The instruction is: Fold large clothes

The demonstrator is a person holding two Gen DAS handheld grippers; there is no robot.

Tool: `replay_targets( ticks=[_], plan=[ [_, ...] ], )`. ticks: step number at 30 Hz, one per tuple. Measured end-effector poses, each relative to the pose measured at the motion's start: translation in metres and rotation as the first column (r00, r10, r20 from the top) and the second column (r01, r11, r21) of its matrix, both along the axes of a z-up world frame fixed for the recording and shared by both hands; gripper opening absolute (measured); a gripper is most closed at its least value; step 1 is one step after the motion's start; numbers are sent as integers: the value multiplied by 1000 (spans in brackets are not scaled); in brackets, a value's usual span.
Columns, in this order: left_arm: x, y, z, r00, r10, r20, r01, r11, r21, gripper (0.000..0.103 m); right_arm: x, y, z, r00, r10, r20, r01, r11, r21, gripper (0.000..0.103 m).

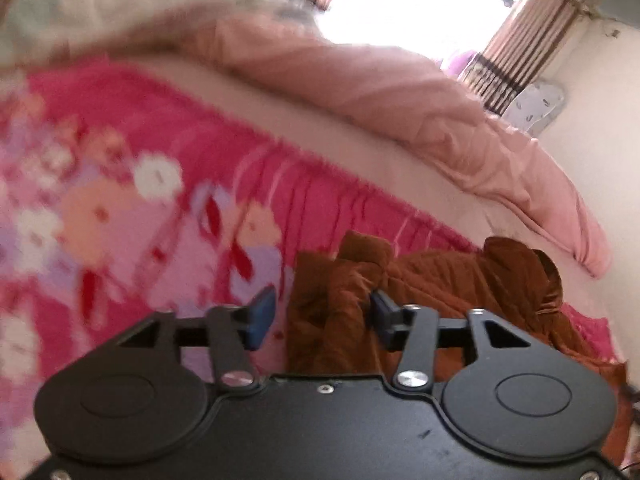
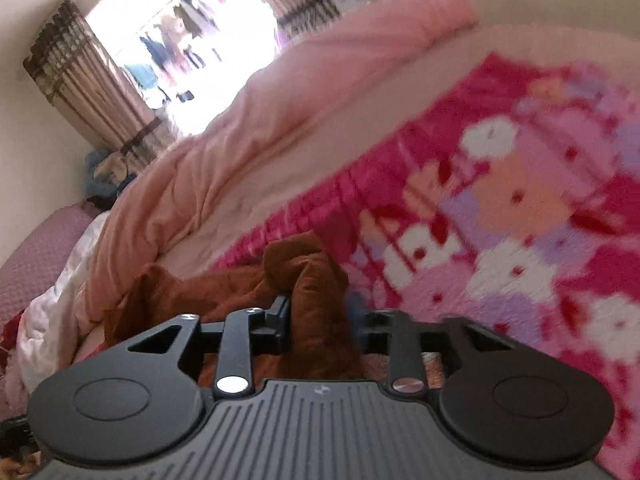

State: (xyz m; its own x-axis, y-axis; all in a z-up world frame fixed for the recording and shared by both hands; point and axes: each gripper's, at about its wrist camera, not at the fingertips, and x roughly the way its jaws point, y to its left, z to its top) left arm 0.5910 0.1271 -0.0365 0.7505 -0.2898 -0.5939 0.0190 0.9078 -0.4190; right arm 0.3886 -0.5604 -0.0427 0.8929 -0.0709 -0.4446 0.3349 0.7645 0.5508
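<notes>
bed fills both views, pale sheet with a bright pink flowered blanket spread over the near part, blurry in both cameras. a big pale pink quilt is bunched along the far side of the bed, running toward the window, which is blown out bright with striped brown curtains tied back on either side. cream wall behind. in the right wrist view a white bundle of cloth lies beside the quilt at the left edge, and something blue sits under the curtain, too blurred to tell what. the task thing, a rust brown garment, lies crumpled on the flowered blanket at the near edge of the bed, right in front of both grippers. left gripper is part open, blue pads apart; the garment's edge sits in the gap nearer the right pad, left pad is over the blanket and clear of the cloth, so no pinch there. right gripper is also part open with a raised fold of the garment standing between the fingers; left finger touches the fold, right finger half hidden behind it, cannot tell if it really clamps.
</notes>
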Motion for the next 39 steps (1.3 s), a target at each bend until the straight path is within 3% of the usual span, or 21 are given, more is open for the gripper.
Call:
replay_targets(
  ticks=[4, 7, 10, 12, 16, 19, 24, 30, 34, 37, 39],
  plan=[
    [-55, -23, 38, 989, -64, 136, 55, 996, 69, 57, -31, 39, 37, 997, 35, 65, -22, 981, -191, 44],
    [-95, -61, 47, 966, -171, 194, 160, 984, 74, 61, -44, 89, 54, 983, 145, 116, -109, 955, -276, 43],
    [-125, -108, 34, 938, -294, 186, 293, 956, 34, 61, -40, 145, 48, 949, 287, 131, -245, 932, -266, 27],
    [-135, -136, 18, 921, -355, 160, 358, 934, 15, 61, -32, 177, 34, 924, 362, 124, -329, 917, -226, 23],
    [-135, -158, -10, 927, -359, 106, 357, 933, 39, 61, -17, 217, 4, 899, 431, 80, -414, 894, -172, 20],
    [-130, -141, -11, 939, -329, 105, 325, 944, 54, 62, -18, 211, -7, 920, 389, 51, -377, 913, -154, 19],
    [-121, -87, -5, 972, -214, 93, 204, 973, 109, 62, -43, 152, -4, 972, 230, 37, -221, 961, -166, 19],
    [-111, -27, -17, 991, -115, 73, 109, 992, 70, 63, -73, 93, -5, 998, 61, -4, -61, 976, -209, 19],
    [-101, -29, -39, 991, -121, 61, 117, 991, 63, 63, -77, 75, -25, 1000, 27, -9, -28, 986, -166, 3],
    [-102, -41, -39, 989, -121, 80, 109, 985, 135, 63, -77, 72, -43, 1000, 18, 7, -17, 992, -126, 0],
    [-103, -43, -33, 991, -112, 73, 102, 986, 136, 63, -78, 74, -46, 1000, 11, 21, -8, 993, -120, 0]
  ],
)
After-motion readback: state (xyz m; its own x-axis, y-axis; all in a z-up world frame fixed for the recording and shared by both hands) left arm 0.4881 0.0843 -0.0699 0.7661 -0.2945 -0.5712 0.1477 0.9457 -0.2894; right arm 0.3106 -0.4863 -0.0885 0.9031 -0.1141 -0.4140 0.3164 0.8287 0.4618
